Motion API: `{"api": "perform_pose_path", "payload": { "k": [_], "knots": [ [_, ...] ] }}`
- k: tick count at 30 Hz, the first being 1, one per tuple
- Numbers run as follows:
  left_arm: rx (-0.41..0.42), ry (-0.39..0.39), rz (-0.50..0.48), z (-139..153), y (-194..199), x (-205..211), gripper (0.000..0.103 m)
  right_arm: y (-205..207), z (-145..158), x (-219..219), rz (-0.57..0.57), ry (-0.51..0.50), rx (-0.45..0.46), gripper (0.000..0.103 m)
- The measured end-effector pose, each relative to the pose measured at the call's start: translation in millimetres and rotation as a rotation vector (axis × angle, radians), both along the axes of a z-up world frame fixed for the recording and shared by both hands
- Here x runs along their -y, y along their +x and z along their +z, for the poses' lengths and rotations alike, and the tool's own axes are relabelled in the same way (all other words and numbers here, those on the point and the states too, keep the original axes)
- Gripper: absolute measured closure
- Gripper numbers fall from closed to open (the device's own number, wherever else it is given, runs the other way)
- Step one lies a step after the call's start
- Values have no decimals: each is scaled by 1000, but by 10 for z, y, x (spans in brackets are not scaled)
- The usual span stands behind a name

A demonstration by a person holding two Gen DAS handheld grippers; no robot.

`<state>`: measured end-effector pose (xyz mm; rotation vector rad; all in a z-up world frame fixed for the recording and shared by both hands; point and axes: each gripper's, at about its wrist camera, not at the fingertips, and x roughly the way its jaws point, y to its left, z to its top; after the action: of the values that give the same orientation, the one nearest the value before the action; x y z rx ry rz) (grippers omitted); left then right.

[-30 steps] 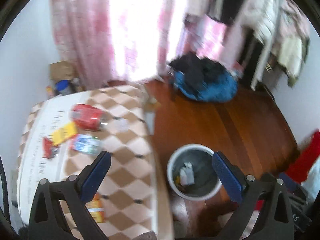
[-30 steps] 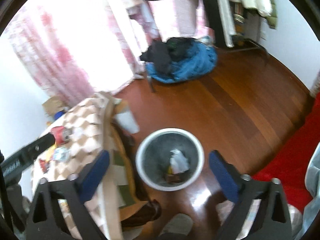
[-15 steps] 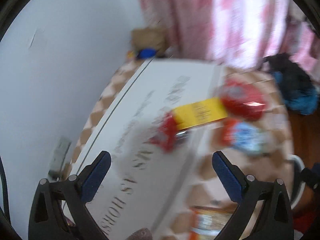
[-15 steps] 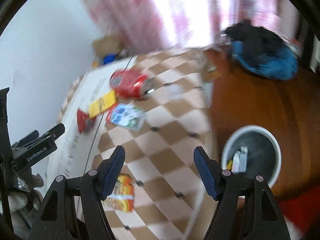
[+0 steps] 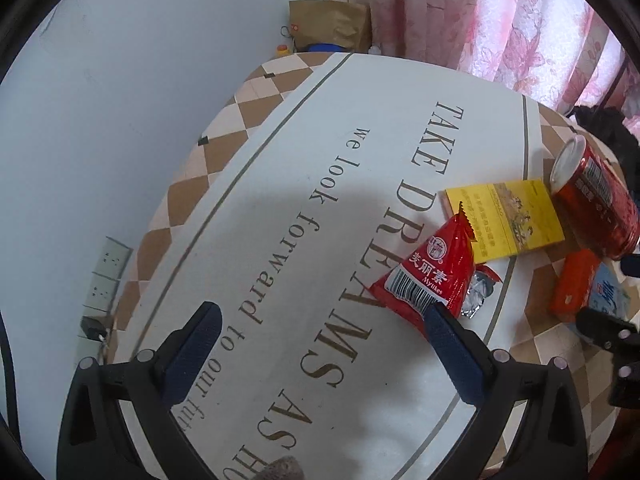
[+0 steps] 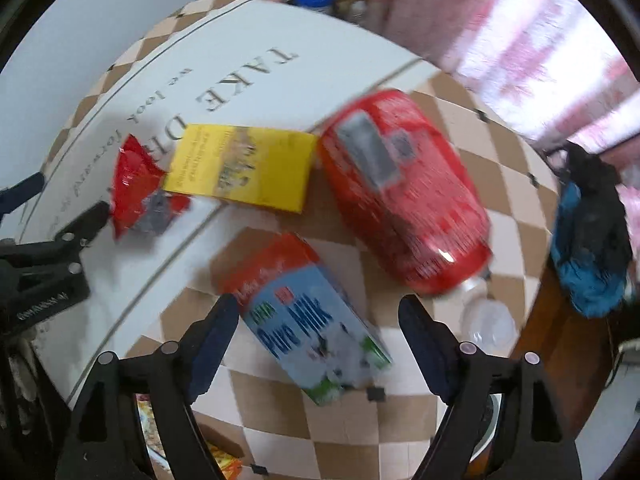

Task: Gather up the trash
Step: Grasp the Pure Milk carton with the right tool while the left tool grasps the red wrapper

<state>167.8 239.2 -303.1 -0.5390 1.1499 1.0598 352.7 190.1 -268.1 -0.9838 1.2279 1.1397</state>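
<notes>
Yellow box (image 6: pixel 240 168) and red can (image 6: pixel 404 192) beside milk carton (image 6: pixel 312 320).

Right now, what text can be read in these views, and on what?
"TAKE DREAMS AS", "we look forward to our": tablecloth.
"Mylikes", Chinese characters, a barcode: red packet.
"Pure Milk": carton.
Yellow box, red can, left hand-held gripper lettering: too small or blurred.
</notes>
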Motion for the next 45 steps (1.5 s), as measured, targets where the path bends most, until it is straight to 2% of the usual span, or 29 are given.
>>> {"api": "perform_pose_path", "payload": {
  "k": [5,6,7,8,11,13,15,17,20,22,24,25,27,29,31,37,40,45],
  "knots": [
    [29,2,7,43,-69,-45,0,-127,-159,-60,40,-61,-11,20],
    [32,2,6,56,-78,-52,0,-136,-187,-52,34,-66,1,24],
    [38,0,5,66,-89,-56,0,-134,-201,-41,27,-64,10,34],
    [44,-2,2,81,-101,-63,0,-130,-212,-32,13,-57,11,38],
    [85,-23,-3,136,-136,-56,0,-60,-186,95,-120,-16,-33,38],
    [134,-41,-18,178,-144,-46,0,18,-158,260,-246,17,-75,39],
    [168,-55,-49,198,-101,-38,0,121,-134,518,-424,55,-158,39],
    [183,-92,-88,154,-4,-52,0,162,-127,718,-524,78,-190,39],
    [153,-155,-158,-27,204,-93,0,177,-165,876,-583,93,-224,38],
    [132,-174,-182,-141,303,-133,0,170,-215,930,-573,92,-232,32],
    [151,-194,-204,-206,361,-177,3,127,-231,954,-550,98,-209,31],
    [160,-194,-209,-213,372,-186,6,134,-229,931,-535,98,-198,30],
    [179,-175,-218,-193,380,-194,24,125,-223,890,-521,95,-186,29],
    [179,-163,-217,-188,377,-202,61,67,-230,827,-505,93,-170,28],
    [171,-141,-223,-179,378,-195,71,18,-246,751,-485,88,-142,28],
    [150,-105,-240,-150,294,-74,75,-161,-292,561,-439,63,-34,29],
    [143,-80,-249,-94,239,41,75,-275,-308,502,-412,64,33,44],
    [132,-30,-260,68,127,212,75,-321,-271,571,-445,99,8,47]
  ]
}}
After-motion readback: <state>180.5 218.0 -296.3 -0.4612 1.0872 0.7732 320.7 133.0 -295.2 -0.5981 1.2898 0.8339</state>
